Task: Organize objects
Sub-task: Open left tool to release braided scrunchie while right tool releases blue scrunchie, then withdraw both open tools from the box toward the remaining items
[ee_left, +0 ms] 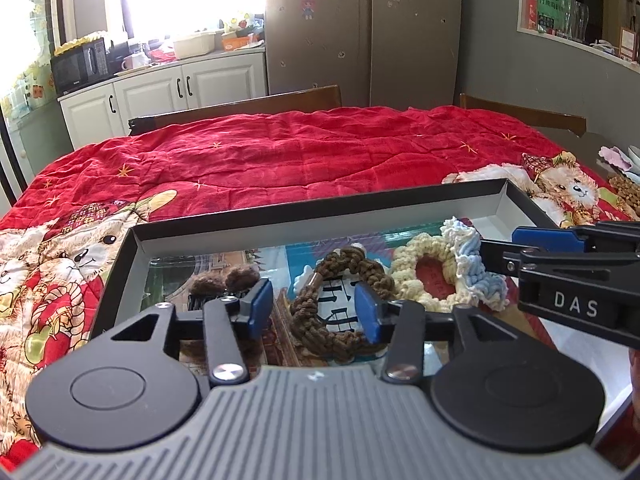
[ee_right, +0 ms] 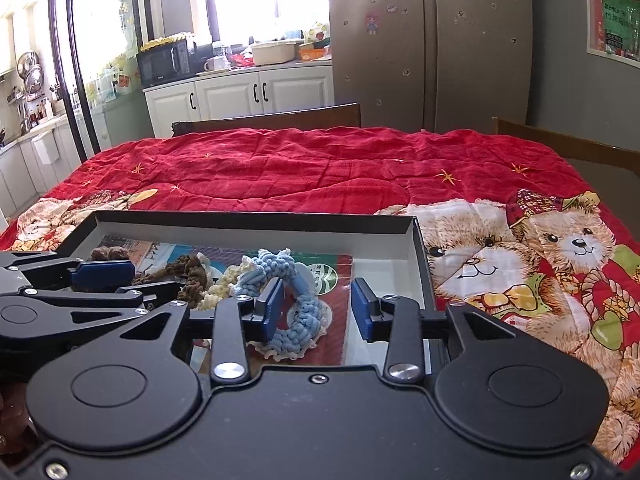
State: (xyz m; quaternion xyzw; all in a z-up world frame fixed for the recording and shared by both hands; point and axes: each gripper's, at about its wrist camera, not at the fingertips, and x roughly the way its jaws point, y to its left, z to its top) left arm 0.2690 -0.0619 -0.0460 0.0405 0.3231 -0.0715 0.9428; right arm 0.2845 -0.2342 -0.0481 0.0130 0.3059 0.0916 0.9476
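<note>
Both grippers are hovering over the shallow black box [ee_left: 320, 210], placing crocheted rings. The left gripper [ee_left: 315, 307] is straddling the brown knotted ring [ee_left: 340, 304], jaws apart, not gripping. The right gripper [ee_right: 316, 306] is sitting jaws apart with the blue braided ring [ee_right: 298, 312] against its left pad [ee_right: 274, 310], seemingly just released. The cream fluffy ring [ee_left: 424, 280] is lying between the two, touching the blue one. All are soft chunky yarn loops, resting on glossy printed cards inside the box, on the red quilted bear cloth [ee_right: 320, 168]. Next step probably means lifting clear without snagging yarn, then fetching remaining items.
</note>
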